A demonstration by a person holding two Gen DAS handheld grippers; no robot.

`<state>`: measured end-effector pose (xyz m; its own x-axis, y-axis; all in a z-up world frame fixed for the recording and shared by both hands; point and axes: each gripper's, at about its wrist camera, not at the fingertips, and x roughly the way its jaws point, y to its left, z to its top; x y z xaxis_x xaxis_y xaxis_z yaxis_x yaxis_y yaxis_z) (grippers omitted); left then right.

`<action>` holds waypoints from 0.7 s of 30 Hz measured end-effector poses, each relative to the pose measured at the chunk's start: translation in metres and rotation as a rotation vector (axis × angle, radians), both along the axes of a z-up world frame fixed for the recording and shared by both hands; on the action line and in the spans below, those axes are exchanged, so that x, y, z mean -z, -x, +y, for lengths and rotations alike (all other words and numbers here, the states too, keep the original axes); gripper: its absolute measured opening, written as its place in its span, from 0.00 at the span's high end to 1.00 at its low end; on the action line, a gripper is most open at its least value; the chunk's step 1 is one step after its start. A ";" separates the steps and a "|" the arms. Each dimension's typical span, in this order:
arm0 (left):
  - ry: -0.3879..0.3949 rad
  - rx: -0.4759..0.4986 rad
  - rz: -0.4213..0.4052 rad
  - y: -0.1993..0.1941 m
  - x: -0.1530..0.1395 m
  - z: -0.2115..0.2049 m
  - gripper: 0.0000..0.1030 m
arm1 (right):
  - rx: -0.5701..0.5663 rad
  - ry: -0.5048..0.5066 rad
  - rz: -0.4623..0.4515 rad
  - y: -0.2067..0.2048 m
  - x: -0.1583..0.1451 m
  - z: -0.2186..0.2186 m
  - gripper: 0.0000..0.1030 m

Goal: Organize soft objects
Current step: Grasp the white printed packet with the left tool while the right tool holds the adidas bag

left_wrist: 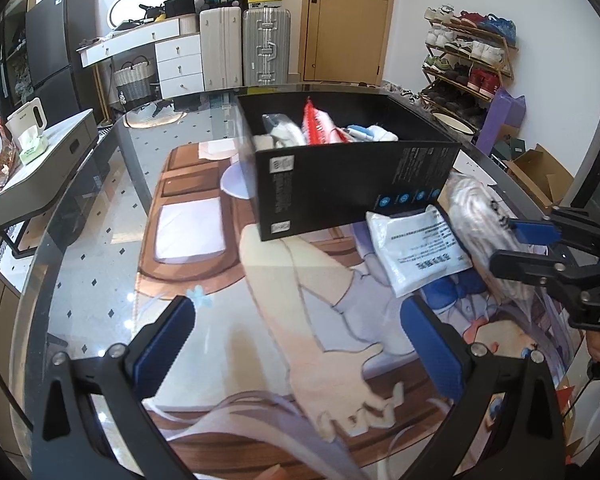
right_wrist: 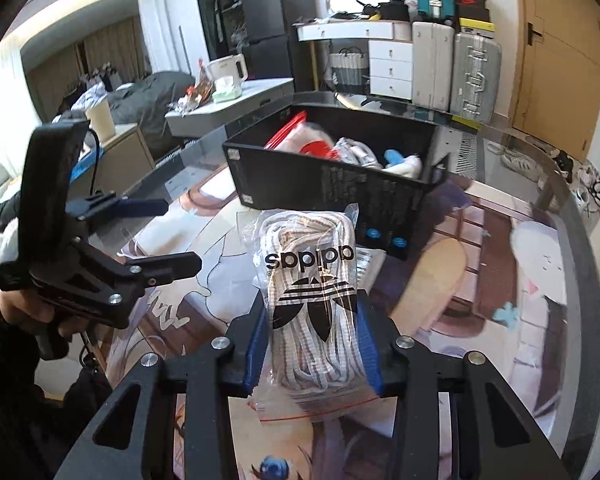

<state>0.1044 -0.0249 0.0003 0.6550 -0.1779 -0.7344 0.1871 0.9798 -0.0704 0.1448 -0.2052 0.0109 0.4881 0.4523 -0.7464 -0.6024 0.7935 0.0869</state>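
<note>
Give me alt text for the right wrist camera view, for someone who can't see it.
The right gripper clamps a clear plastic bag of white laces with a black trefoil logo between its blue pads, above a glass table. Behind it sits an open black cardboard box holding other bagged soft items; the left gripper, open, is at left.

The clear bag of laces (right_wrist: 314, 300) is showing white cord flecked with grey-brown, under a black trefoil logo and black lettering, with a thin red strip at its seal. The right gripper (right_wrist: 312, 354) is wearing blue pads on a black frame, and the left gripper (left_wrist: 300, 348) is showing the same blue on black. The box (left_wrist: 340, 184) is appearing black with fine pale print and small blue round marks. Inside it, a red-and-white packet (left_wrist: 318, 124) is lying beside white and light blue cloth. The white packet (left_wrist: 416, 252) is carrying black text. The table (left_wrist: 112, 248) is displaying a cartoon print in brown, cream and lilac.
</note>
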 end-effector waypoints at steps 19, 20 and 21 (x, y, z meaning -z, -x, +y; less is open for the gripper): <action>0.005 0.040 0.115 -0.042 0.016 -0.086 0.00 | 0.205 -0.024 -0.002 -0.005 -0.007 -0.077 0.61; 0.004 0.039 0.121 -0.045 0.017 -0.090 0.00 | 0.212 -0.023 -0.001 -0.006 -0.006 -0.079 0.61; 0.000 0.036 0.125 -0.047 0.018 -0.092 0.00 | 0.219 -0.021 0.001 -0.007 -0.006 -0.081 0.61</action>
